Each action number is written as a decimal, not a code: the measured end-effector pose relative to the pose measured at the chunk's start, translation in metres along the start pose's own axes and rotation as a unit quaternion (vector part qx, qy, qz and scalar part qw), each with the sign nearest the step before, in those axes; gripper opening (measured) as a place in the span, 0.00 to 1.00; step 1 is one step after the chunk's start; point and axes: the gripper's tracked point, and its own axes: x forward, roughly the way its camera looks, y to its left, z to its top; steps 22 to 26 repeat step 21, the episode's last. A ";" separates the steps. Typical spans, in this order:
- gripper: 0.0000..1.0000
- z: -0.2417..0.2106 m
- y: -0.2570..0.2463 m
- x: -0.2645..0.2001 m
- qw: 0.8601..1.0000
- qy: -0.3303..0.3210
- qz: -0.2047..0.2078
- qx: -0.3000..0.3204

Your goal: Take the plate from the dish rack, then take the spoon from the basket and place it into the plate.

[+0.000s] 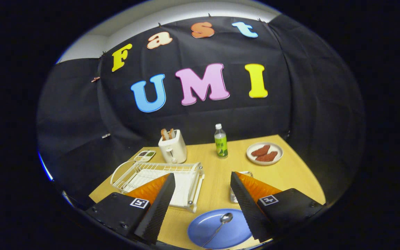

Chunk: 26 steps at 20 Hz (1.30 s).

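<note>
A: Two fingers of the tool point(202, 180) stand wide apart and hold nothing. Where is the spoon?

B: The spoon point(219, 226) lies in the blue plate point(207, 231), bowl end up toward the right finger. The plate rests on the counter point(217, 173), between the fingers and low.

A: And the dish rack?

B: The white dish rack point(186, 173) is behind the left finger. Beyond it stand a toaster point(173, 149) with bread, a green bottle point(221, 142) and a plate of meat slices point(264, 153).
</note>
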 end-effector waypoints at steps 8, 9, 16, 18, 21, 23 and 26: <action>0.98 0.075 -0.001 -0.035 0.995 -0.091 -0.025 -0.022; 0.98 0.074 -0.001 -0.036 0.995 -0.090 -0.027 -0.021; 0.98 0.073 0.001 -0.043 0.995 -0.093 -0.037 -0.016; 0.98 0.074 0.004 -0.043 0.995 -0.094 -0.036 -0.014; 0.98 0.074 0.004 -0.042 0.995 -0.095 -0.039 -0.015; 0.98 0.074 0.004 -0.042 0.995 -0.095 -0.039 -0.015; 0.98 0.074 0.004 -0.042 0.995 -0.095 -0.039 -0.015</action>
